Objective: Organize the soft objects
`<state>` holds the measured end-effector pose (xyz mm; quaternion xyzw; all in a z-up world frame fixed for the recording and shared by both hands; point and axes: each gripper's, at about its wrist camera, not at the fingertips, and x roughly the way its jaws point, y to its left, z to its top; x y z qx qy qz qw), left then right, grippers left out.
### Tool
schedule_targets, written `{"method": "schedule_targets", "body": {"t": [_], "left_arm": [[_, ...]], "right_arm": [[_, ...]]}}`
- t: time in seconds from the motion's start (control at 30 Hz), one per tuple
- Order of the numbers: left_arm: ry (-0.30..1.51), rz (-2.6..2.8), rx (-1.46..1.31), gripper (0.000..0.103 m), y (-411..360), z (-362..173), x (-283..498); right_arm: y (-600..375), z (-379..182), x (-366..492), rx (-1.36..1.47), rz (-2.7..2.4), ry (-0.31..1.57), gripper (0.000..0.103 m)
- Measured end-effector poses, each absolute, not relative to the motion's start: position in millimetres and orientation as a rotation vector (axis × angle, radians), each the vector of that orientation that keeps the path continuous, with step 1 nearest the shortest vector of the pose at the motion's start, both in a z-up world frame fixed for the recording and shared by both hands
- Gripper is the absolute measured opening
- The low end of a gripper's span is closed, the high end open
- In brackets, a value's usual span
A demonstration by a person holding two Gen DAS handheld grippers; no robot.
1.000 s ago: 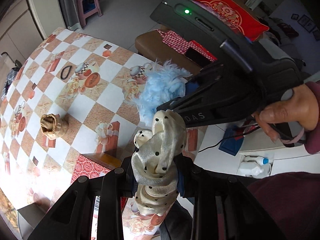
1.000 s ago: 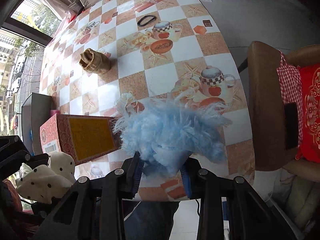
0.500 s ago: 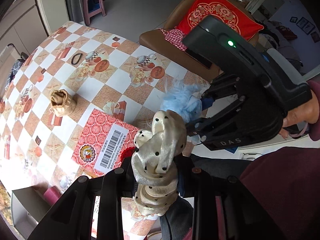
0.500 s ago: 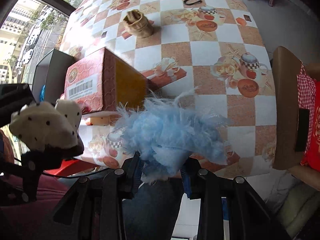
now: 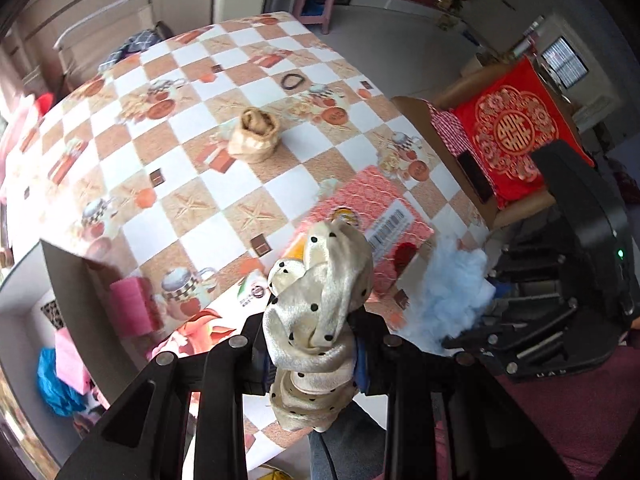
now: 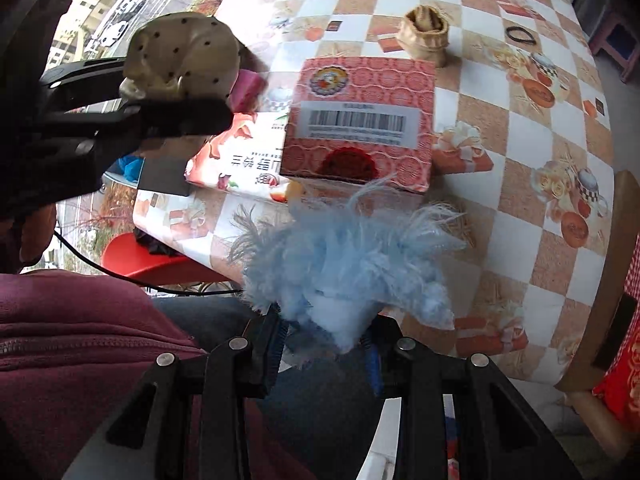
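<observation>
Two handheld claws work at the near edge of a table [image 5: 192,184] covered in an orange-and-white checked cloth printed with teacups, starfish and gift boxes. The left claw [image 5: 312,356] is clenched on a cream satin scrunchie [image 5: 320,304] with black dots, which bunches up between and above its fingers. The right claw [image 6: 326,344] grips a fluffy blue scrunchie [image 6: 344,268], its feathery strands fanning out ahead of the fingers, over the table's near edge.

Just ahead of the right claw a red box [image 6: 360,120] with a barcode label sits on the cloth, partly over a flat printed packet [image 6: 240,164]. Farther ahead, beyond the box, a tan scrunchie [image 6: 426,32] stands alone, and a black hair tie [image 6: 520,34] lies farther still to its right. In the left view the tan scrunchie [image 5: 254,140] sits well ahead of the claw, the hair tie [image 5: 292,80] beyond it.

To the right of the claws a brown chair [image 5: 444,152] holds a red embroidered cushion [image 5: 512,136] and a checked cloth. A pink stool [image 5: 316,4] stands on the grey floor past the far table edge. Left of the right claw, a window shows buildings and trees outside. The operator's maroon jacket [image 6: 80,344] fills the near foreground.
</observation>
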<state>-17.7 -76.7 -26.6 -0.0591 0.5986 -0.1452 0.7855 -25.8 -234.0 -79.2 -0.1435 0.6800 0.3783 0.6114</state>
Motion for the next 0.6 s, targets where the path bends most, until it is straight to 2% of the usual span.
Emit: {"method": "schedule_targets", "body": {"t": [0.6], "left_arm": [[1.248,0.253,-0.488,0.032,82.8,-52.3,-89.2]], "right_arm": [[-104.0,-46.8,-29.2,-0.527,1.138,1.471,0.035]]}}
